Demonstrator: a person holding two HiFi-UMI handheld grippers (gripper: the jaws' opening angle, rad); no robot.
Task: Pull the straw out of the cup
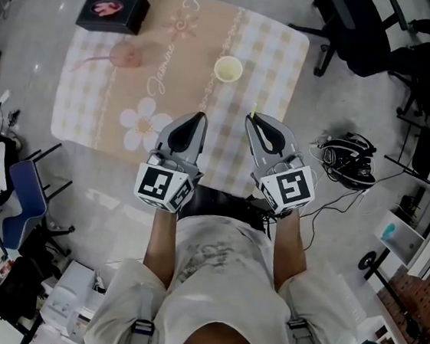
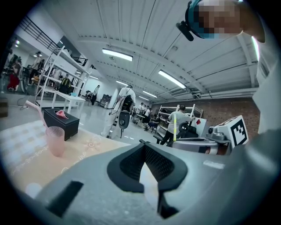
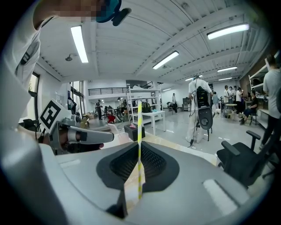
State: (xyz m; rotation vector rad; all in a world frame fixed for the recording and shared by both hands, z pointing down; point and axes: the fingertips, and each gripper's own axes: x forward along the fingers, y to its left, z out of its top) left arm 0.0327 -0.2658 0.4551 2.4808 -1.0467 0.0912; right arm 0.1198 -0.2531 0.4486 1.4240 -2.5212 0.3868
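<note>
Right gripper view shows the straw, a thin yellow-and-white striped tube. It stands upright, pinched between the ribbed black pads of the right tongs, whose jaws are closed narrowly on it. The upright hold is consistent with a straight lift. The pale round cup sits alone near mid-table, well apart from both tongs. On this evidence the straw is judged clear of the cup.

The left tongs hang level beside the right. Their tips meet with nothing between them, so they are judged idle.

The table carries a soft checked cloth with a flower print. Towards its far left stands a translucent pink cup holding a bent pink straw, with a black box just beyond.
</note>
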